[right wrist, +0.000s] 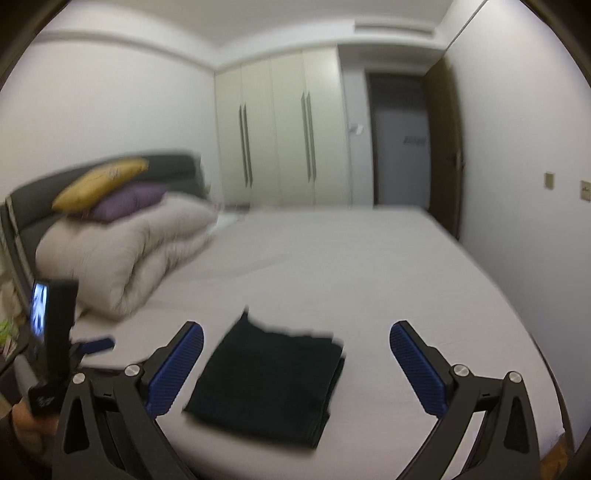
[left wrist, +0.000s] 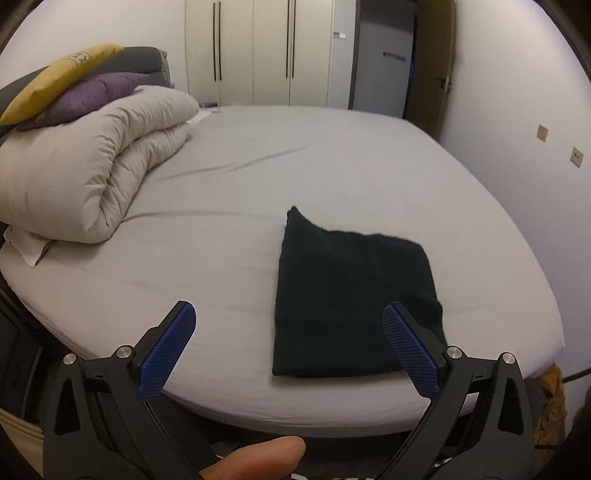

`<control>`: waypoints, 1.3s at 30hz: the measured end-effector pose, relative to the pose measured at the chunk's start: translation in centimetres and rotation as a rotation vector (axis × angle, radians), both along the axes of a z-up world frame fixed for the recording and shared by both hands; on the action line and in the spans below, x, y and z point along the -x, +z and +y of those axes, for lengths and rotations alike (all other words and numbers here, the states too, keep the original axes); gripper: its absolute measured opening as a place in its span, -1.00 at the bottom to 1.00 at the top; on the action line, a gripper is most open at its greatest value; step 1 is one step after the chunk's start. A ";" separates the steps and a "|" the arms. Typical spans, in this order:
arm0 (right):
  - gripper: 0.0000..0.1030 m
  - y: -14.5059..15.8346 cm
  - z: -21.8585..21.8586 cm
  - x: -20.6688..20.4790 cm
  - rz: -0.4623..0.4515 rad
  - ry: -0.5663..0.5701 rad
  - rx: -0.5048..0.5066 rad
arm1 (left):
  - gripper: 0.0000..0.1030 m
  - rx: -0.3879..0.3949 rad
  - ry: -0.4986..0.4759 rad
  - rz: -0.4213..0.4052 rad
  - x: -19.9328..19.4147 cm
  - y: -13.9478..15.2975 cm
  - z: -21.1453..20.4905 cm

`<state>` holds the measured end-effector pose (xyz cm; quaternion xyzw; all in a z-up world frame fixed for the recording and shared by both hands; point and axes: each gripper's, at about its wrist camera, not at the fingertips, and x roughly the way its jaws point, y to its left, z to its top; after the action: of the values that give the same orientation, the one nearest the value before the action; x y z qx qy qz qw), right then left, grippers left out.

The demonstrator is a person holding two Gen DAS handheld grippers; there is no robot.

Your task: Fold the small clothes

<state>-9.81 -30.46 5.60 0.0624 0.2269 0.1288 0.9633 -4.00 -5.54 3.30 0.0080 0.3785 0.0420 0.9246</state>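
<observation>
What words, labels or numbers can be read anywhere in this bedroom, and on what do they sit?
None can be read.
Sign on the grey door panel: dark marks, too small and blurred.
Label on the wardrobe side: too small.
Pattern on the yellow cushion: unclear whether it is lettering.
Lit screen on the left gripper: blurred.

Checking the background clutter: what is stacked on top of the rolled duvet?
A purple cushion lies on the duvet, with a yellow cushion leaning across it. The dark headboard stands behind them. Whatever lies beneath the duvet is covered.
</observation>
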 end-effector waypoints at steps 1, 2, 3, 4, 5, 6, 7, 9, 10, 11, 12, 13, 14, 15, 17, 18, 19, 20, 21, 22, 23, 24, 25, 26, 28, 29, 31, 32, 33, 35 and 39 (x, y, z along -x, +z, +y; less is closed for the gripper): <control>1.00 -0.4 0.4 -0.6 0.064 0.006 0.002 | 1.00 0.001 -0.006 0.013 0.0 -0.3 -0.1; 1.00 -0.8 0.6 -1.1 0.113 0.010 -0.007 | 1.00 0.008 -0.014 0.030 -0.2 -0.7 -0.1; 1.00 -1.4 0.8 -1.7 0.167 0.012 -0.019 | 1.00 0.013 -0.019 0.043 -0.4 -1.2 0.0; 1.00 -2.0 0.9 -2.2 0.226 0.011 -0.035 | 1.00 0.017 -0.023 0.053 -0.4 -1.5 0.0; 1.00 -2.4 1.1 -2.5 0.262 0.009 -0.048 | 1.00 0.019 -0.027 0.064 -0.8 -2.1 0.1; 1.00 -2.8 1.1 -2.8 0.291 0.005 -0.058 | 1.00 0.022 -0.035 0.076 -1.0 -2.6 0.1; 1.00 -3.1 1.2 -3.2 0.320 -0.011 -0.058 | 1.00 0.021 -0.037 0.085 -1.3 -3.3 0.2; 1.00 -3.8 1.2 -3.2 0.334 -0.033 -0.047 | 1.00 0.018 -0.033 0.099 -1.6 -4.1 0.2; 1.00 -4.0 1.3 -3.5 0.337 -0.048 -0.033 | 1.00 0.019 -0.030 0.104 -2.0 -4.5 0.4; 1.00 -4.3 1.4 -3.6 0.342 -0.061 -0.018 | 1.00 0.022 -0.027 0.109 -2.2 -4.7 0.5; 1.00 -4.6 1.4 -3.7 0.354 -0.077 -0.001 | 1.00 0.024 -0.021 0.115 -2.4 -5.0 0.7; 1.00 -5.0 1.4 -3.9 0.372 -0.092 0.010 | 1.00 0.025 -0.017 0.118 -2.5 -5.2 0.8; 1.00 -5.5 1.2 -4.0 0.391 -0.101 0.009 | 1.00 0.026 -0.016 0.120 -2.6 -5.3 0.9; 1.00 -5.8 1.1 -4.2 0.403 -0.105 0.004 | 1.00 0.026 -0.014 0.124 -2.7 -5.5 0.9; 1.00 -6.4 0.9 -4.4 0.423 -0.122 -0.004 | 1.00 0.026 -0.015 0.130 -2.8 -5.9 1.0; 1.00 -6.5 0.8 -4.5 0.426 -0.130 0.000 | 1.00 0.025 -0.017 0.133 -2.8 -6.0 1.0; 1.00 -6.7 0.8 -4.5 0.430 -0.138 0.007 | 1.00 0.026 -0.018 0.135 -2.9 -6.1 1.0; 1.00 -6.8 0.9 -4.5 0.433 -0.138 0.011 | 1.00 0.029 -0.019 0.136 -2.9 -6.3 1.0; 1.00 -6.9 1.0 -4.5 0.436 -0.134 0.012 | 1.00 0.032 -0.021 0.137 -2.9 -6.4 1.1; 1.00 -7.0 1.0 -4.5 0.438 -0.132 0.013 | 1.00 0.035 -0.023 0.139 -2.9 -6.5 1.2; 1.00 -7.1 1.1 -4.5 0.440 -0.131 0.016 | 1.00 0.037 -0.023 0.141 -3.0 -6.6 1.2; 1.00 -7.2 1.1 -4.6 0.442 -0.131 0.019 | 1.00 0.041 -0.023 0.145 -3.0 -6.7 1.3; 1.00 -7.3 1.2 -4.7 0.445 -0.129 0.021 | 1.00 0.042 -0.024 0.147 -3.1 -6.8 1.3; 1.00 -7.4 1.3 -4.7 0.447 -0.127 0.021 | 1.00 0.042 -0.023 0.148 -3.1 -6.9 1.4; 1.00 -7.6 1.4 -4.8 0.453 -0.128 0.022 | 1.00 0.041 -0.023 0.149 -3.2 -7.0 1.5; 1.00 -7.7 1.4 -4.8 0.457 -0.127 0.022 | 1.00 0.041 -0.024 0.148 -3.2 -6.9 1.5; 1.00 -7.9 1.4 -4.9 0.462 -0.123 0.023 | 1.00 0.039 -0.024 0.149 -3.2 -7.0 1.6; 1.00 -7.9 1.4 -4.8 0.463 -0.123 0.024 | 1.00 0.039 -0.025 0.150 -3.2 -7.0 1.6; 1.00 -7.9 1.5 -4.8 0.463 -0.124 0.026 | 1.00 0.040 -0.025 0.150 -3.2 -7.0 1.5; 1.00 -7.9 1.4 -4.8 0.463 -0.123 0.025 | 1.00 0.041 -0.029 0.151 -3.3 -7.1 1.7; 1.00 -8.0 1.4 -4.8 0.465 -0.123 0.028 | 1.00 0.039 -0.032 0.146 -3.4 -7.1 2.0</control>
<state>-5.02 -29.02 -2.36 0.0908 0.4403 0.0489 0.8919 -0.62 -3.54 -3.83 -0.0011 0.4455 0.0192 0.8951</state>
